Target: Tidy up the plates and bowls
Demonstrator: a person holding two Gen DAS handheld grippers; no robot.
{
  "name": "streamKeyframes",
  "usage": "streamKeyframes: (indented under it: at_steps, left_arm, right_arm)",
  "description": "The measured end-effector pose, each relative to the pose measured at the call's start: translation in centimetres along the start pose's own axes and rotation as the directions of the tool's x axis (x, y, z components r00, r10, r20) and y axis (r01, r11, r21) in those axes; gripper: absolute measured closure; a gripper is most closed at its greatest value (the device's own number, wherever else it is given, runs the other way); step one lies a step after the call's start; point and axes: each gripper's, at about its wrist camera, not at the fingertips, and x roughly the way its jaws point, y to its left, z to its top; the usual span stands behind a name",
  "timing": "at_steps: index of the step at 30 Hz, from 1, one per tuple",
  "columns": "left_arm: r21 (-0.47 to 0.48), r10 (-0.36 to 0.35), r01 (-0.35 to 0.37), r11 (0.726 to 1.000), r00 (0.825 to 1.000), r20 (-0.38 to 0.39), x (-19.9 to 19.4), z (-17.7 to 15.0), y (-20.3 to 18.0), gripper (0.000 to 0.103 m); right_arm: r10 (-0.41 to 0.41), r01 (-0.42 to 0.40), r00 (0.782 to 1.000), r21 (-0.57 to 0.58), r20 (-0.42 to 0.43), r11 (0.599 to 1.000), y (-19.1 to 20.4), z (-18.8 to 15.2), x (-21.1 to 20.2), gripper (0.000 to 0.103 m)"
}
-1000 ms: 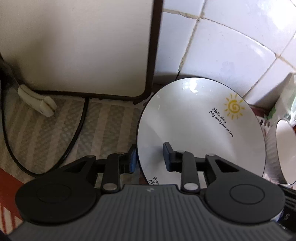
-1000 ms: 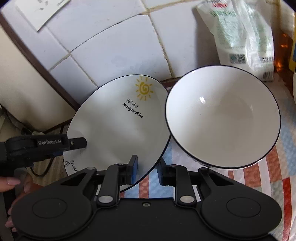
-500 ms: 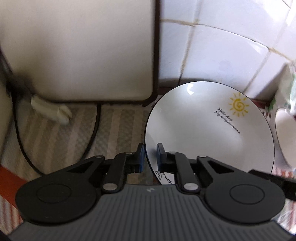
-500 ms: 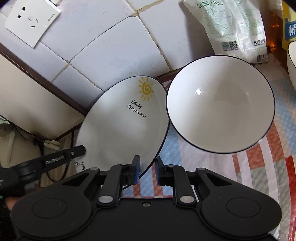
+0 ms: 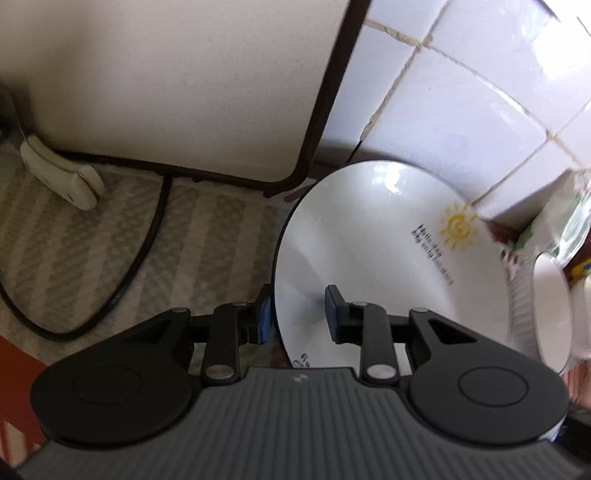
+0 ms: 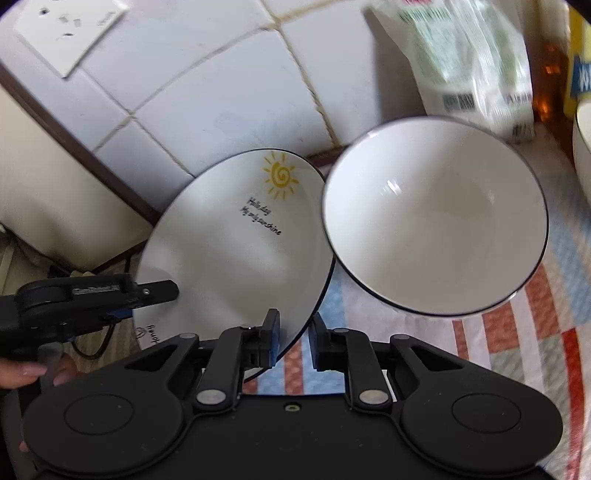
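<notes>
Right wrist: plate [image 6: 229,258] between tool [image 6: 293,341] pads.

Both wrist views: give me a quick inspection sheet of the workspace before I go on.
Surface: patterned cloth, checked in red and blue.
Job's things: sun-print plate tilted up on edge; white bowl beside it, apart from the grippers.
Clutter: plastic bag against the wall; a second bowl's rim at the far right.
Grippers: left gripper straddles the plate's rim, jaws opening; right gripper shut on the plate's lower rim.
Cables: black cable looping over the mat.
Surroundings: white tiled wall, wall socket, cream appliance.
</notes>
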Motion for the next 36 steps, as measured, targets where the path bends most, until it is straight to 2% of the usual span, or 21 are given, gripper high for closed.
streamKeyframes:
  at_steps: [3, 5, 6, 9, 11, 13, 15, 19, 23, 30, 36]
  left_arm:
    - [0.003, -0.010, 0.010, 1.000, 1.000, 0.026, -0.1, -0.4, 0.1, 0.074]
    - [0.039, 0.027, -0.029, 0.999, 0.998, 0.053, -0.4, -1.1, -0.7, 0.077]
    - [0.024, 0.039, -0.041, 0.999, 0.997, 0.062, -0.7, -1.3, -0.9, 0.078]
    - [-0.111, 0.064, -0.057, 0.992, 0.996, 0.062, -0.6, -1.2, -0.5, 0.081]
    - [-0.098, 0.095, -0.087, 0.991, 0.992, 0.084, -0.9, -1.1, -0.9, 0.082]
    - [-0.058, 0.107, -0.103, 0.993, 0.990, 0.086, -1.2, -0.9, -1.4, 0.082]
    - [-0.052, 0.097, -0.094, 0.994, 0.993, 0.072, -1.5, -0.8, -1.3, 0.083]
    - [-0.053, 0.063, -0.060, 0.997, 0.997, 0.055, -2.3, -0.7, -0.5, 0.087]
    - [-0.031, 0.029, -0.028, 0.999, 0.999, 0.042, -3.0, -1.2, 0.1, 0.087]
    - [0.032, -0.012, 0.011, 0.999, 0.999, 0.046, -4.8, -2.3, 0.4, 0.086]
    - [0.064, -0.036, 0.035, 0.997, 0.999, 0.014, -5.8, -2.6, 0.2, 0.086]
  right_arm:
    - [0.059, -0.061, 0.998, 0.054, 0.038, 0.997, -1.1, -0.6, 0.2, 0.082]
    - [0.077, -0.081, 0.996, 0.064, 0.053, 0.995, -1.4, -0.9, 0.2, 0.082]
    - [0.070, -0.074, 0.996, 0.058, 0.053, 0.996, -1.2, -1.0, 0.2, 0.082]
    - [0.048, -0.049, 0.999, 0.064, 0.026, 0.997, -0.7, -0.5, 0.2, 0.083]
    - [0.078, -0.076, 0.997, 0.125, -0.008, 0.989, -1.1, 0.0, 0.1, 0.085]
    - [0.081, -0.078, 0.997, 0.120, -0.018, 0.990, -0.6, 0.3, -0.6, 0.084]
    - [0.052, -0.049, 0.998, 0.086, -0.032, 0.995, 0.4, 0.7, -1.2, 0.084]
    - [0.064, -0.057, 0.995, 0.102, -0.074, 0.993, 0.7, 1.5, -1.5, 0.083]
    - [0.050, -0.047, 0.994, 0.032, -0.094, 0.998, 1.5, 1.3, -2.0, 0.083]
    - [0.072, -0.075, 0.995, -0.034, -0.076, 0.997, 1.7, 0.7, -3.3, 0.083]
    - [0.088, -0.091, 0.994, -0.054, -0.071, 0.994, 1.6, 0.6, -4.8, 0.083]
